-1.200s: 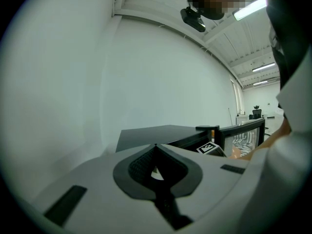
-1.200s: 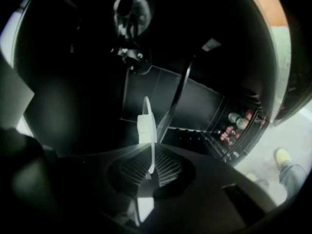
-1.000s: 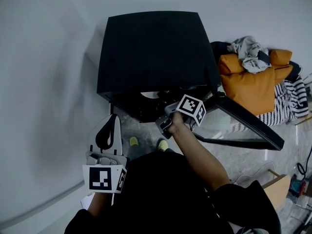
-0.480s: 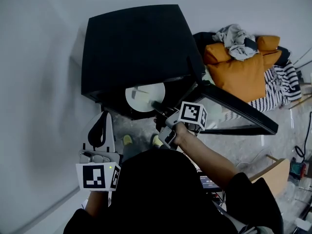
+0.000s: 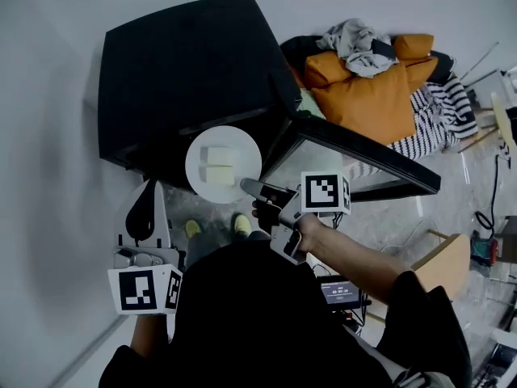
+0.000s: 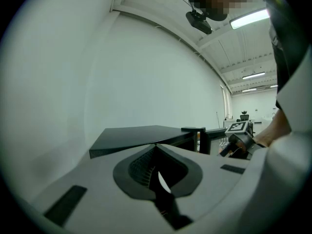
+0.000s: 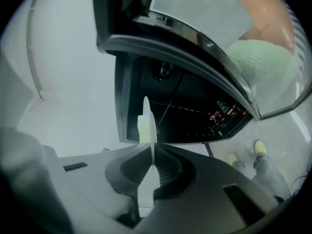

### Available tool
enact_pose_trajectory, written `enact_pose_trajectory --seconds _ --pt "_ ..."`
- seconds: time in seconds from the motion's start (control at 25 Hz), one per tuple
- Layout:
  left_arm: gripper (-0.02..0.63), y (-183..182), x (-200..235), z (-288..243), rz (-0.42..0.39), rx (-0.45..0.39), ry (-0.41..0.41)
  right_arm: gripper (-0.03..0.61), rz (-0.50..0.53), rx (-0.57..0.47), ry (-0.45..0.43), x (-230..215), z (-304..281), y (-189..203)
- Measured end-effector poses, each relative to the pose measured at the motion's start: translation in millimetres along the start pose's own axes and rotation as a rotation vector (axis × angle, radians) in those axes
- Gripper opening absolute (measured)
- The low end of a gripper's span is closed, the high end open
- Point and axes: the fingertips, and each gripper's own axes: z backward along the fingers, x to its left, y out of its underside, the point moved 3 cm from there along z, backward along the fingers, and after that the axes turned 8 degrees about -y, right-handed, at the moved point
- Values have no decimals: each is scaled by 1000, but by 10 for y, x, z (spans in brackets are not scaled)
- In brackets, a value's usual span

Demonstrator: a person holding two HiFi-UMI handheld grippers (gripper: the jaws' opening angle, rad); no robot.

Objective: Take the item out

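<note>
Whereas it sat inside the one black cabinet [image 5: 186, 71] a second ago, the one white plate [image 5: 244, 145] is now held level outside the opening, face up, its rim pinched by the right gripper [image 5: 247, 187]. Two pale blocks [image 5: 216, 157] are carried on it, long axes parallel, running left to right. The left gripper [image 5: 148, 194] is closed on nothing.

left gripper [image 6: 156, 155] jaws together, nothing between; black cabinet [image 6: 141, 133] just beyond, pale wall [image 6: 146, 72] behind
</note>
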Motion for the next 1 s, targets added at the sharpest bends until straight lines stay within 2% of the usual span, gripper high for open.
enact_pose_trajectory --seconds 0.12,0.44,0.72,1.0 --pt "8 68 -7 -26 7 0 9 19 19 18 -27 96 84 41" --pt "8 17 -39 76 8 5 10 18 -40 8 -101 544 351 196" --pt "8 -20 -21 80 4 -8 10 18 -27 -14 -165 863 399 122" --pt "8 -28 8 -11 4 -9 2 18 -29 -64 -192 934 455 -69"
